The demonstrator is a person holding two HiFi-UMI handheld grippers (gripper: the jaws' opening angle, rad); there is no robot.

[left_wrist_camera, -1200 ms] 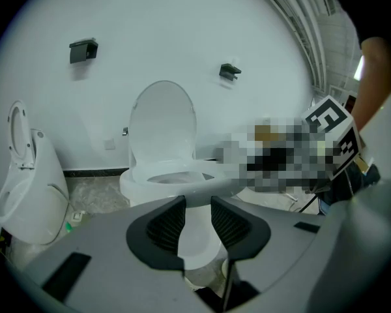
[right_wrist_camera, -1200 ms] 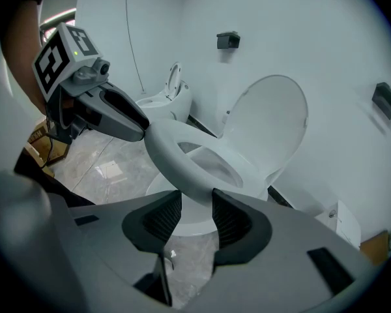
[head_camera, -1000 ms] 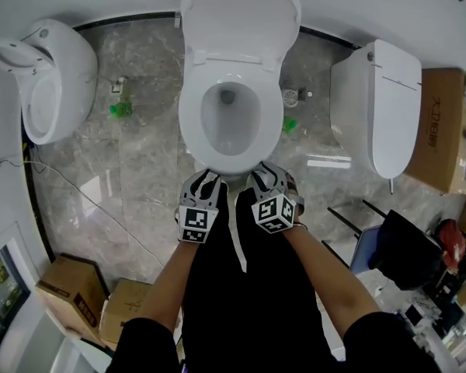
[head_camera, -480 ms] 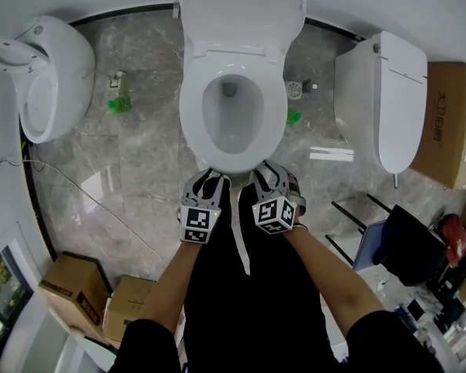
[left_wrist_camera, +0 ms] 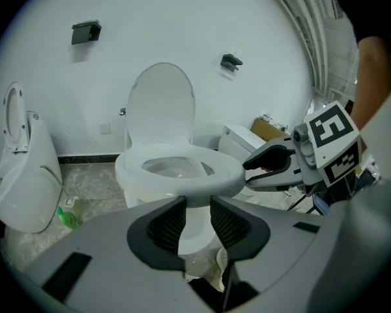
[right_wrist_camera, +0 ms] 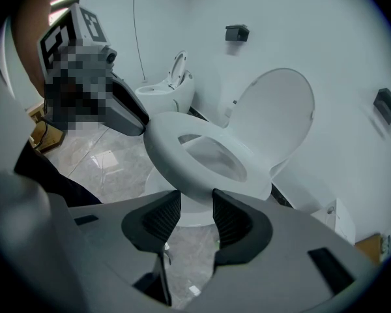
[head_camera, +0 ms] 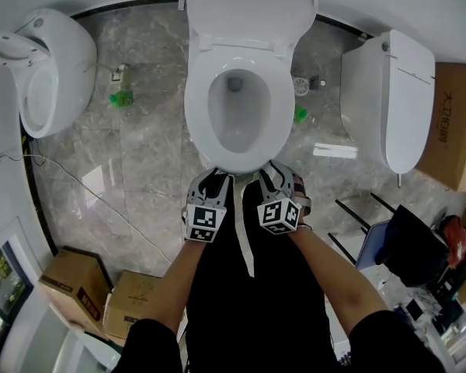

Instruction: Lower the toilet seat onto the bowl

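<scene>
The white toilet seat (head_camera: 196,107) lies flat on the bowl, and its lid (head_camera: 248,6) stands raised against the wall. My left gripper (head_camera: 216,180) and right gripper (head_camera: 270,172) are side by side at the bowl's front edge. In the left gripper view the left gripper (left_wrist_camera: 195,204) is open just before the seat's front rim (left_wrist_camera: 182,175), with only the pedestal showing through the gap. The right gripper (right_wrist_camera: 197,197) is likewise open in front of the rim (right_wrist_camera: 176,155). Nothing is between either pair of pads.
A second toilet (head_camera: 46,76) with its lid up stands at the left, and a closed one (head_camera: 388,99) at the right. Green bottles (head_camera: 123,98) lie on the marble floor. Cardboard boxes (head_camera: 70,286) sit at the lower left, and a black chair (head_camera: 408,247) at the lower right.
Both grippers have sunk slightly in front of the bowl and stay side by side. The seat and the lid have not moved.
</scene>
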